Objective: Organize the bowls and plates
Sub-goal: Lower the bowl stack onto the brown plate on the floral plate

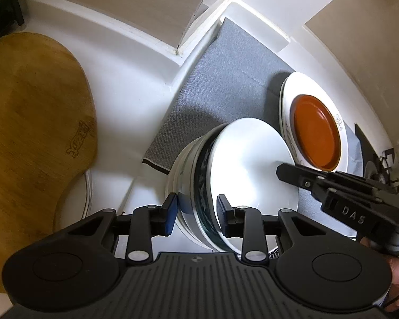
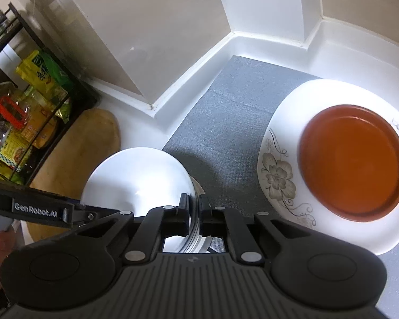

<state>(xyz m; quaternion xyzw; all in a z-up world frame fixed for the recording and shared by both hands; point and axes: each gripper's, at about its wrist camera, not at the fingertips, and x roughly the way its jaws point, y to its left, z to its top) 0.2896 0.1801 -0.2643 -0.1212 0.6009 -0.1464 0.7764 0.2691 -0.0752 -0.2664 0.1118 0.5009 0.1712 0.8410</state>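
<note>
Left wrist view: left claw (image 1: 196, 214) sits w/ its blue-padded fingers (image 1: 171, 214) on either side of the near rim of a bowl stack (image 1: 242, 170). Fingers are spread; a gap shows between the left pad and the stack wall, so the claw reads as released, not clamped. The stack has a white bowl on top, a dark-patterned bowl beneath it, and more white bowls below. The stack stands partly on the grey mat (image 1: 226, 79) and partly on the white bench (image 1: 114, 93).

Right wrist view: right claw (image 2: 194, 214) has its fingers drawn close on the right-hand rim of the same bowl stack (image 2: 138, 178); the rim edges pass between the pads, so it reads as clenched on the stack. In the left wrist view this claw (image 1: 282, 171) reaches over the top bowl from the right.

To the right of the stack, apart from it, a white floral plate (image 2: 279, 175) lies on the mat (image 2: 226, 122) w/ an orange-brown dish (image 2: 353, 162) resting in it. Left of the stack, a wooden cutting board (image 1: 34, 122) lies on the bench. A black rack (image 2: 26, 101) w/ bottles and packets stands at far left.
</note>
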